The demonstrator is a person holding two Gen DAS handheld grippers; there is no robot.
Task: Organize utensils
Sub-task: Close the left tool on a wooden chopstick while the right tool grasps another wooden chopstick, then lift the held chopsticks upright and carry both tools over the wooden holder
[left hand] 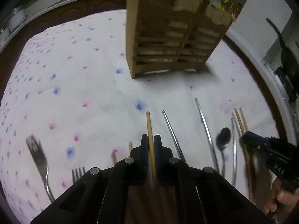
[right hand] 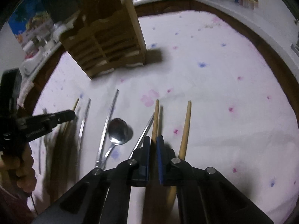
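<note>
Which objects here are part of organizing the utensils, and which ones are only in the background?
For the job:
- wooden chopstick in the left gripper
- wooden chopstick between the right gripper fingers
- loose wooden chopstick
- spoon
- metal chopsticks
- forks
- wooden organizer

Just lying about:
- floral tablecloth
- clutter on the counter

Wooden utensil rack (left hand: 168,43) w/ slatted front and several compartments stands upright at far side of tabletop, well apart from the loose items. Laid out near-side, roughly parallel: two forks (left hand: 40,160) at left, tines pointing away; one wooden chopstick (left hand: 150,138) raised betw. closed jaws; metal chopsticks (left hand: 172,134) just right of it. Further right a spoon (right hand: 117,128), bowl up, lies betw. metal chopsticks; wooden chopsticks (right hand: 185,128) beyond; some blurred.
</note>
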